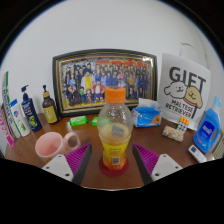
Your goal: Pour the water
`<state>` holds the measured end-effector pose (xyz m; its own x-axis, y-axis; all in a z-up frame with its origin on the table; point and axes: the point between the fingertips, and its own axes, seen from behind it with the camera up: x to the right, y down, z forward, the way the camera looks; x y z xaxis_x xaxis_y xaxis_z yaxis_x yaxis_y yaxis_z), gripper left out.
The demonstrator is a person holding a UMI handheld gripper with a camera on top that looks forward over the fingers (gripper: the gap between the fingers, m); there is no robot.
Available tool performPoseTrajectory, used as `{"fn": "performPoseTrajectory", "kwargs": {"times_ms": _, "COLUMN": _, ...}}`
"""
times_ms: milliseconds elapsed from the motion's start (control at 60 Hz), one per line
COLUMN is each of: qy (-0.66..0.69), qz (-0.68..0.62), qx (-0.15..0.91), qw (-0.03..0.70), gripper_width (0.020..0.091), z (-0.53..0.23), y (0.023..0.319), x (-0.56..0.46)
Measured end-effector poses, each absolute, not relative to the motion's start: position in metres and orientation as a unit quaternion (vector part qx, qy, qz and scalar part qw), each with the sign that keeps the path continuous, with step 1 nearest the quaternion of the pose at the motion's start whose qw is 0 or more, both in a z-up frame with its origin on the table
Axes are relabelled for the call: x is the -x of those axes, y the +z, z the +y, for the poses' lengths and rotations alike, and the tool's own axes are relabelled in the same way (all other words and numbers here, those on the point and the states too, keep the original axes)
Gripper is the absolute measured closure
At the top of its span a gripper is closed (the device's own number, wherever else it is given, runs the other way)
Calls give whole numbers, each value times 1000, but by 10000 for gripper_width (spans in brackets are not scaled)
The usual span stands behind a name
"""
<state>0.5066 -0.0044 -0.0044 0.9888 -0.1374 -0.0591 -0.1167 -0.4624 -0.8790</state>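
Note:
A clear plastic bottle (114,132) with an orange cap and yellowish liquid stands upright on a small red coaster (113,167) on the brown wooden table (40,165). My gripper (114,166) is open, one finger on each side of the bottle's lower half. A gap shows between the bottle and each magenta pad (79,160). To the left of the bottle, just beyond my left finger, a pink cup (50,146) with a handle stands on the table.
A framed group photo (105,81) leans on the wall behind the bottle. A white "GIFT" box (186,88) stands at the right, with a blue pack (148,115) and a blue bottle (208,130) nearby. Several toiletry bottles (30,110) line the left.

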Motion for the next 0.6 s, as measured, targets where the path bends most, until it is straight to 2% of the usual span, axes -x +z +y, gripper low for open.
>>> {"fn": "performPoseTrajectory", "kwargs": {"times_ms": 33, "qy": -16, "qz": 75, "qx": 857, "qw": 510, "gripper_width": 237, "z": -13, "y": 3, "x": -505}}
{"fn": "performPoseTrajectory", "kwargs": {"times_ms": 150, "qy": -25, "qz": 73, "qx": 862, "qw": 501, "gripper_width": 248, "z": -53, "y": 37, "x": -483}}
{"fn": "performPoseTrajectory", "kwargs": {"times_ms": 450, "qy": -16, "qz": 69, "qx": 879, "qw": 472, "gripper_width": 251, "z": -212, "y": 127, "x": -395}}
{"fn": "performPoseTrajectory", "kwargs": {"times_ms": 600, "qy": -31, "qz": 55, "qx": 879, "qw": 472, "gripper_width": 247, "z": -274, "y": 154, "x": -366}}
